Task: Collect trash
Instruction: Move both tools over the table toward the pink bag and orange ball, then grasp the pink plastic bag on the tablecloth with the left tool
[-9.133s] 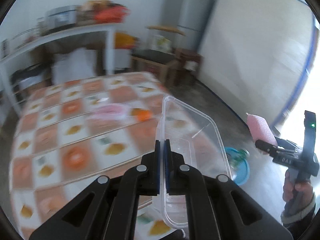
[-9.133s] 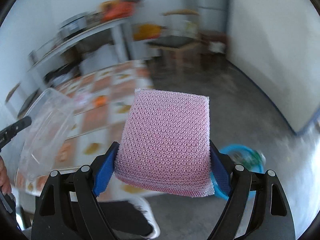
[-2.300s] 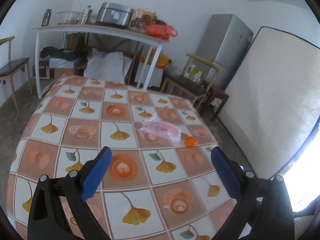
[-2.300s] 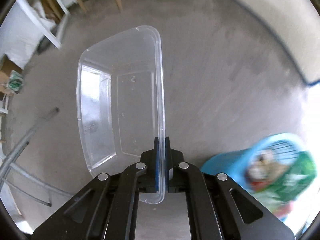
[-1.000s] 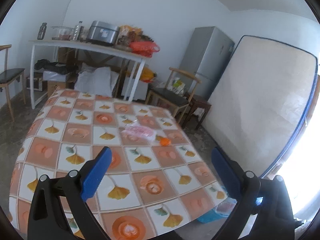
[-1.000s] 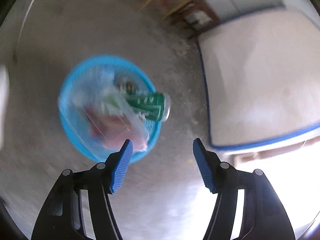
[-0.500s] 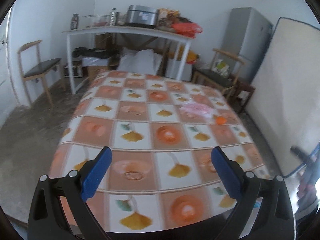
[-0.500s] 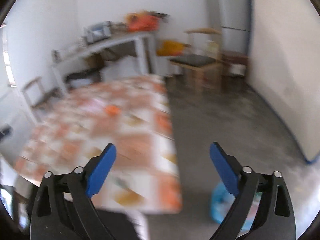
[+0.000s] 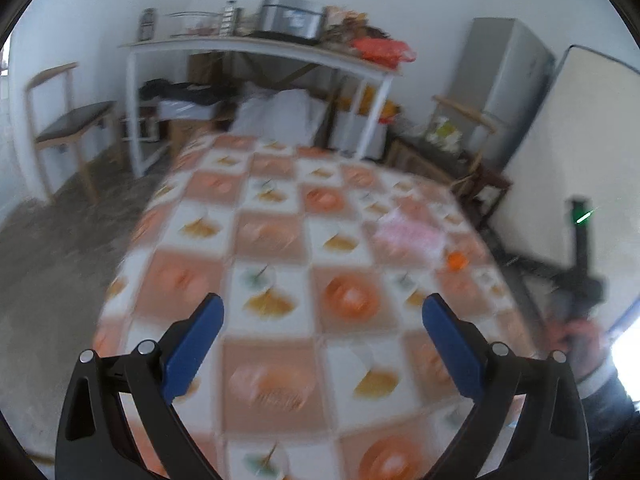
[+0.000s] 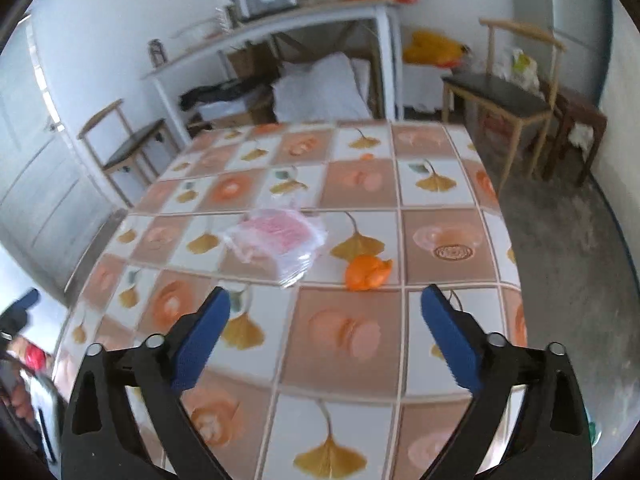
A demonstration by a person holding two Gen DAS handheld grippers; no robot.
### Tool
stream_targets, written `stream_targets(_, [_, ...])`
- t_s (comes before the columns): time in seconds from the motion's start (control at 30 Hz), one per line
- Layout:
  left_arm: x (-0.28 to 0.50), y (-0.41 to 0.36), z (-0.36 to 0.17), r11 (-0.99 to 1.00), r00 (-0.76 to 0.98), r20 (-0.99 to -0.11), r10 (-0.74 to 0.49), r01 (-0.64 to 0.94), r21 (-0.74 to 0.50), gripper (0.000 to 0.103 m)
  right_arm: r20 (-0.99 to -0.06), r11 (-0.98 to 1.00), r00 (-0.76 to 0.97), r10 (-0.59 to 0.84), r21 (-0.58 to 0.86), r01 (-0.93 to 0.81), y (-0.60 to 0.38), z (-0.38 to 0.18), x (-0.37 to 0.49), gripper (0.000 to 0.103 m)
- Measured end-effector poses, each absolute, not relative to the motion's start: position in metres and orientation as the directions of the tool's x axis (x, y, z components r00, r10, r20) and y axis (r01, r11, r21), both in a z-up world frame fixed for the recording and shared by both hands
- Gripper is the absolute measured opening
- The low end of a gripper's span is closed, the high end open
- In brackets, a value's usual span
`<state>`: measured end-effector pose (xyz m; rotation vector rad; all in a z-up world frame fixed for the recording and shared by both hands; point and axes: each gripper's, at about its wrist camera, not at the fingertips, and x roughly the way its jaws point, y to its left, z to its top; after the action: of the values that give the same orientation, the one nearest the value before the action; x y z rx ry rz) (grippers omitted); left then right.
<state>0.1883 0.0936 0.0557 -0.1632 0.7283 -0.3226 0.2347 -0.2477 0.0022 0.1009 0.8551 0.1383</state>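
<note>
A clear plastic bag with pink contents (image 10: 278, 238) lies on the table with the orange and white checked cloth (image 10: 348, 344). An orange peel (image 10: 366, 272) lies just right of it. My right gripper (image 10: 324, 332) is open and empty, above the table a little short of both. My left gripper (image 9: 322, 334) is open and empty over the table's near end. In the left wrist view the bag (image 9: 408, 234) and the peel (image 9: 456, 260) lie far to the right, blurred. The right gripper's body (image 9: 576, 276) shows there at the right edge.
A white shelf table (image 10: 280, 28) with a metal box and an orange bag stands at the back wall. Wooden chairs stand at the left (image 10: 128, 140) and right (image 10: 508, 92). A grey fridge (image 9: 500, 88) and a leaning mattress (image 9: 572, 152) are at the right.
Both grippers stayed open and empty. The right gripper swung from the floor basket up to the table and moved close over the bag and peel. The left view shifted slightly.
</note>
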Motion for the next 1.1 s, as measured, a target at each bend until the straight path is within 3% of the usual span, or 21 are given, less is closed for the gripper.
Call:
stream_targets(0.23, [0.316, 0.052, 0.044, 0.857, 0.573, -0.637, -0.516, 0.357, -0.373, 0.097, -0.798, 0.985, 0.59, 0.123, 0.169, 0.023, -0.266, -0.031, 0.268, 0.063])
stream_targets(0.4, [0.378, 0.027, 0.011, 0.78, 0.467, -0.626, -0.625, 0.337, -0.528, 0.097, -0.81, 0.982, 0.574, 0.124, 0.182, 0.045, -0.274, -0.043, 0.272, 0.058])
stream_targets(0.53, [0.407, 0.006, -0.002, 0.76, 0.456, -0.609, -0.649, 0.357, -0.543, 0.094, -0.809, 0.986, 0.575, 0.121, 0.167, 0.027, -0.271, -0.049, 0.273, 0.055])
stream_targets(0.83, [0.455, -0.041, -0.041, 0.806, 0.402, -0.703, -0.586, 0.373, -0.459, 0.053, -0.794, 0.986, 0.596, 0.12, 0.166, 0.022, -0.273, -0.048, 0.267, 0.053])
stream_targets(0.9, [0.458, -0.043, -0.05, 0.807, 0.385, -0.713, -0.587, 0.349, -0.476, 0.04, -0.789, 0.985, 0.601, 0.127, 0.174, 0.021, -0.274, -0.046, 0.266, 0.053])
stream_targets(0.97, [0.457, -0.043, -0.058, 0.801, 0.371, -0.712, -0.596, 0.335, -0.496, 0.017, -0.785, 0.983, 0.606, 0.129, 0.18, 0.024, -0.276, -0.045, 0.263, 0.053])
stream_targets(1.03, [0.454, -0.044, -0.062, 0.808, 0.373, -0.72, -0.585, 0.341, -0.48, 0.001, -0.784, 0.983, 0.608, 0.126, 0.179, 0.028, -0.277, -0.045, 0.261, 0.053])
stream_targets(1.1, [0.448, -0.044, -0.061, 0.814, 0.387, -0.72, -0.576, 0.359, -0.457, 0.0, -0.784, 0.983, 0.608, 0.123, 0.18, 0.032, -0.279, -0.044, 0.258, 0.053])
